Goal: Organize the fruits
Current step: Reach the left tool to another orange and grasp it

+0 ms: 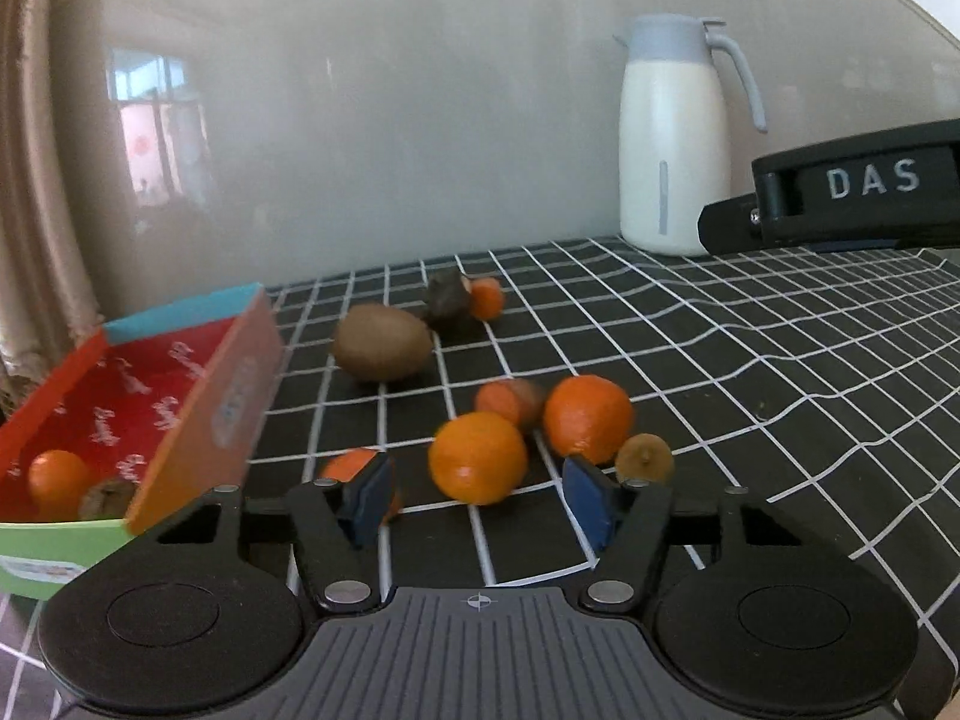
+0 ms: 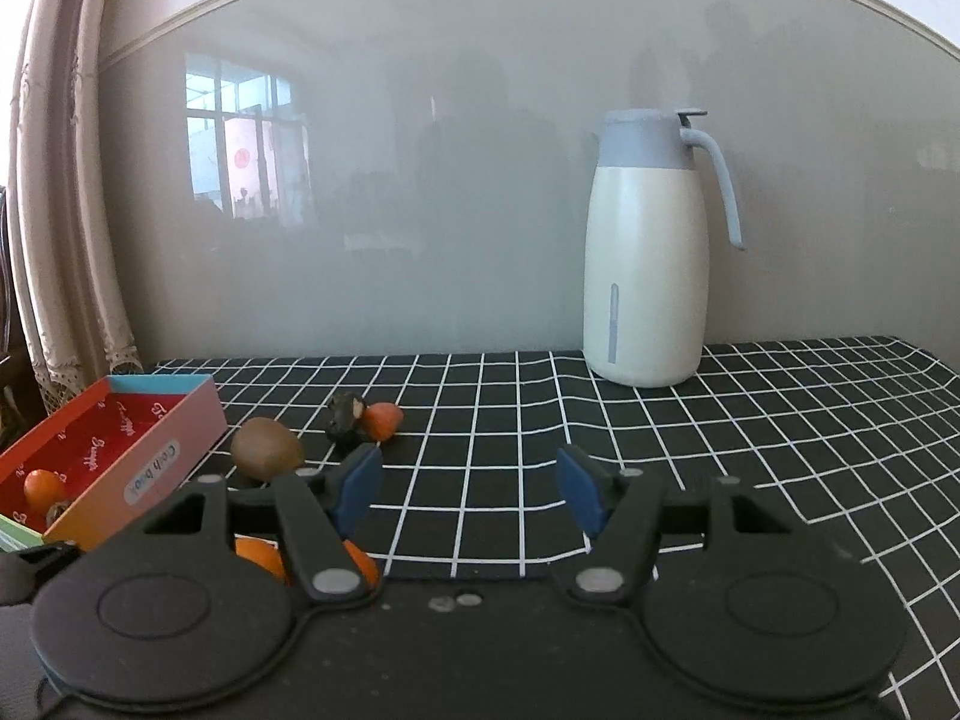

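In the left wrist view my left gripper [image 1: 477,495] is open, with a mandarin [image 1: 478,457] lying between its blue pads, apart from both. A larger mandarin [image 1: 588,418], a small orange fruit [image 1: 507,403], a brown dried fruit [image 1: 645,459] and another orange [image 1: 351,465] lie close by. A kiwi [image 1: 382,342] and a dark fruit [image 1: 447,295] lie farther back. The red box [image 1: 198,396] on the left holds a mandarin [image 1: 57,478] and a brown fruit [image 1: 108,498]. My right gripper [image 2: 468,480] is open and empty above the cloth; its body shows at the right of the left wrist view [image 1: 840,198].
A white and grey thermos jug [image 2: 648,258] stands at the back right against the grey wall. A black checked cloth [image 2: 750,438] covers the table. Curtains [image 2: 60,180] hang at the left.
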